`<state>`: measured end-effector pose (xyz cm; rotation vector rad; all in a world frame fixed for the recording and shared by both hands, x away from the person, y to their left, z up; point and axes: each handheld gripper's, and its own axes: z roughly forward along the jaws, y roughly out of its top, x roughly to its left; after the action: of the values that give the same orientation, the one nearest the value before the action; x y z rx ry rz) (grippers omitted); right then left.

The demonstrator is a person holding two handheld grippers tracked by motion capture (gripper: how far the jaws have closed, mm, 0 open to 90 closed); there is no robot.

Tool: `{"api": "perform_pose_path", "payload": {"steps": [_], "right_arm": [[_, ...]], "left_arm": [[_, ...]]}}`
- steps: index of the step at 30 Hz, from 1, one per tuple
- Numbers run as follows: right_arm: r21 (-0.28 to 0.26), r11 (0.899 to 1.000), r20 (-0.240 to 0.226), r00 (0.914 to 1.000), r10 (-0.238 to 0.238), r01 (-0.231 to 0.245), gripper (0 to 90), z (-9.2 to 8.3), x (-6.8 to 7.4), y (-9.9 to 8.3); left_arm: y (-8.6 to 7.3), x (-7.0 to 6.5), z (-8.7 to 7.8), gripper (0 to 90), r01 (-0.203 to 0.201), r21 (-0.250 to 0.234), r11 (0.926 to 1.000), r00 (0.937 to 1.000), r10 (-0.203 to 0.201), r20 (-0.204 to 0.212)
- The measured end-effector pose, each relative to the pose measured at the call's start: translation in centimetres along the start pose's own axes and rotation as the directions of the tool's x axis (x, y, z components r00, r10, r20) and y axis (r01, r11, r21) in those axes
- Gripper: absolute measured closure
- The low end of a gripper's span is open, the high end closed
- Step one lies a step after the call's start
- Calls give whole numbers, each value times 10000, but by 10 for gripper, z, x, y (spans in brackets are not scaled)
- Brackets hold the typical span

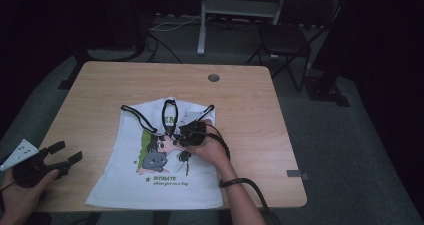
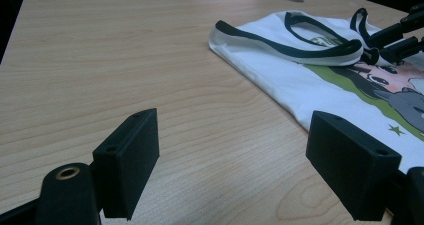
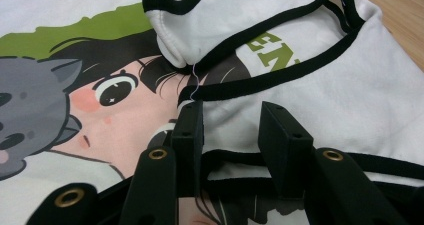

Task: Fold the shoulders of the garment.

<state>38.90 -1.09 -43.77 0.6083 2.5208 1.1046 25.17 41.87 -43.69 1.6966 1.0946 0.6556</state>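
White black-trimmed cartoon-print tank top [image 1: 165, 160] lay flat on light wooden bench [image 1: 100, 85]. Right gripper [image 3: 230, 130] over its folded strap, fingers apart, unclamped. Left gripper [image 1: 60, 157] beside top's left edge, fingers wide. Grommet [image 1: 214, 78] beyond top.

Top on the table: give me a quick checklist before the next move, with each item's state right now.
1. Top lying on the table, hem towards the person: ok.
2. Straps folded down onto the print: ok.
3. Right gripper over the black trim, jaws parted with fabric beneath: ok.
4. Right pads pressing the fabric: not ok, there is a gap at each pad.
5. Left gripper open over bare wood, apart from the top: ok.
6. Top lying smooth under the right hand: cannot tell.
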Motion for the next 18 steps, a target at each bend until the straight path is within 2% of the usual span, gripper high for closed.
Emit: {"api": "perform_pose_path", "payload": {"steps": [3,5,9,15,18], "right_arm": [[72,9999,154,9999,-75,74,570,-2,0,1],[-170,9998,218,9997,108,-105,561,-6,0,2],[-113,9995,476,9984,301,-296,497,-10,-2,-1],[-469,9952,706,9935,892,-860,348,-20,-6,-9],[-466,9920,773,9897,1209,-1175,281,-25,-9,-13]], "left_arm": [[0,0,0,210,28,-1,10000,10000,-28,11],[0,0,0,210,26,-24,10000,10000,-26,33],[0,0,0,210,48,-19,10000,10000,-47,31],[0,0,0,210,20,10,10000,10000,-20,5],[0,0,0,210,-13,6,10000,10000,13,-2]]}}
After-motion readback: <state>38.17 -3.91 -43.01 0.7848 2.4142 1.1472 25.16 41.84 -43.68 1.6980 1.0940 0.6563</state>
